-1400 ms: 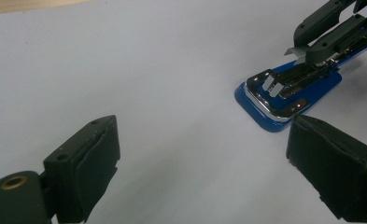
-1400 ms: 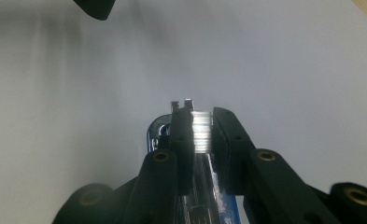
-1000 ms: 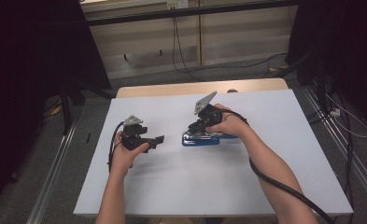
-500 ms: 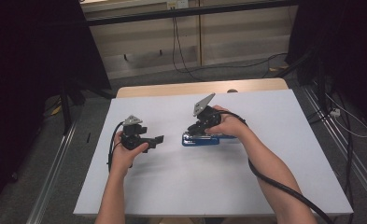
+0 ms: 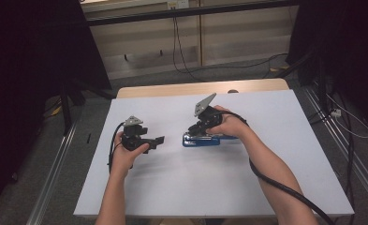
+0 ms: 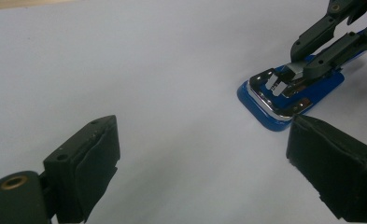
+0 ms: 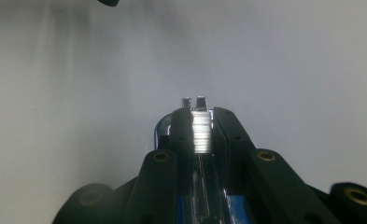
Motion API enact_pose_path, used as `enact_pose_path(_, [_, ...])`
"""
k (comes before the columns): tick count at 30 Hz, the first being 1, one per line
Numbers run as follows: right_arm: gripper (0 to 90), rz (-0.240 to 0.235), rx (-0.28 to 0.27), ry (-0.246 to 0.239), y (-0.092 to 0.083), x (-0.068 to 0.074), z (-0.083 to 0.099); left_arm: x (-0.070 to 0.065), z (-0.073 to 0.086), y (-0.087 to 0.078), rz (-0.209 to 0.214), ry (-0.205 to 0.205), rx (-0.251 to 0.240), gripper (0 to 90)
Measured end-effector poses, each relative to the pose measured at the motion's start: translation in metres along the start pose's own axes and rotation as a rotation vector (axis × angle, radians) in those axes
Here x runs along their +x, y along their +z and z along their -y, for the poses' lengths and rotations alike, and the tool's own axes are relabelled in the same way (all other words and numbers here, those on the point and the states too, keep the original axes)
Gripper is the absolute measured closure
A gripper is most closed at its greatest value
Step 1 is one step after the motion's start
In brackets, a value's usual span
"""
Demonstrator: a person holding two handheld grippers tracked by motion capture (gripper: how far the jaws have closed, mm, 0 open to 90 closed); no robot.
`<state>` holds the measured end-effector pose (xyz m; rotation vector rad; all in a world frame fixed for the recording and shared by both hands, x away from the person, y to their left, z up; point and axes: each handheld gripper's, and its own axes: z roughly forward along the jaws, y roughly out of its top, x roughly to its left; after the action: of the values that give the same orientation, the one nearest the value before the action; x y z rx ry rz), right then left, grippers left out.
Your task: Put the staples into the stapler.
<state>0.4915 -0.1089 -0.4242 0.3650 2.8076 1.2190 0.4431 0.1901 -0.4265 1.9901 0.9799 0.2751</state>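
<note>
A blue stapler (image 5: 201, 141) with a chrome rail lies opened out flat on the white table, right of centre. My right gripper (image 5: 194, 131) points down at its left end, shut on a short shiny ridged metal strip (image 7: 201, 133) that looks like staples, held over the stapler's channel (image 7: 186, 215). The left gripper view shows the same pinch (image 6: 291, 69) above the stapler (image 6: 288, 105). My left gripper (image 5: 156, 142) is held left of the stapler, a short gap away, aimed toward it. Its jaws (image 6: 204, 172) stand wide open with nothing between them.
The white table (image 5: 266, 150) has bare surface all round the stapler; a wooden strip (image 5: 172, 89) runs along its far edge. Cables lie on the floor beyond (image 5: 181, 56) and to the right (image 5: 345, 117). Metal rails flank the table.
</note>
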Motion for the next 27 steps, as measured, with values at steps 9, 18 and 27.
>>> enact_pose_path(9, [79.2, -0.003, 0.012, -0.005, 0.0036, 0.0008, 0.0, 0.0008, 0.0003, -0.0002, 0.004, -0.001, 0.002, 9.9])
enact_pose_path(18, [79.1, -0.007, 0.008, -0.005, 0.0045, 0.0003, 0.0008, 0.0005, 0.0005, 0.0008, 0.003, -0.002, 0.004, 9.9])
enact_pose_path(27, [78.7, -0.008, -0.008, -0.018, 0.008, 0.0002, 0.0003, -0.0004, 0.0002, 0.0019, 0.002, 0.001, 0.007, 9.9])
